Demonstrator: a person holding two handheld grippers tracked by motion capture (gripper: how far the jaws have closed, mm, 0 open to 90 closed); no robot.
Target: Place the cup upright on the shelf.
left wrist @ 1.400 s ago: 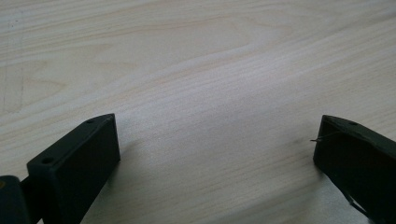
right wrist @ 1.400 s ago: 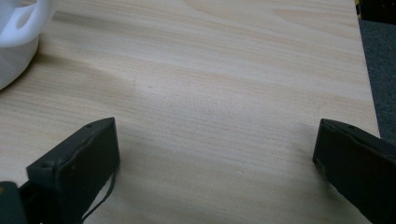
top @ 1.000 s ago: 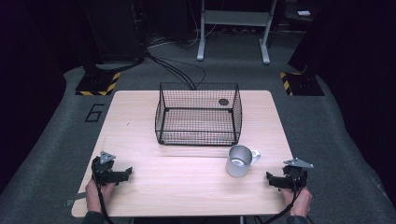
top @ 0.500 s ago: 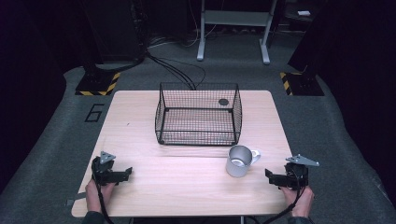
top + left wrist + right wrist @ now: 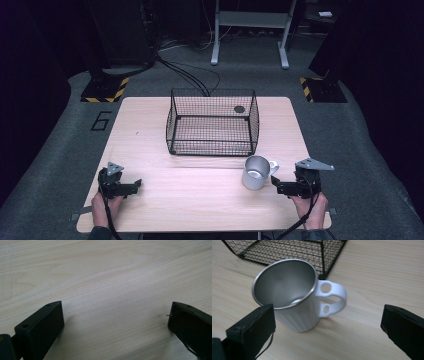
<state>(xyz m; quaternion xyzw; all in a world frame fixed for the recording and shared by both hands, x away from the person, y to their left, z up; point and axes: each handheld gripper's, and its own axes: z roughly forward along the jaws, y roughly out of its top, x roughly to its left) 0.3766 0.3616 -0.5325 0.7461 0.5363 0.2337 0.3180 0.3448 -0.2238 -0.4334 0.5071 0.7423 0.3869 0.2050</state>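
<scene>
right gripper view: jaws of right gripper (image 5: 327, 322) spread, aimed at steel mug (image 5: 292, 295) upright on counter (image 5: 372, 272), ungrasped. wire basket (image 5: 287, 250) just behind. left gripper (image 5: 116, 322) spread, idle. grasp and placement pending.

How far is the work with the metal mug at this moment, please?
Nothing looks done yet: the mug stands upright on the table, outside the wire basket. In hand: the right gripper, jaws open, points at the mug without touching it. The left gripper rests open. Grasping and moving remain.
</scene>
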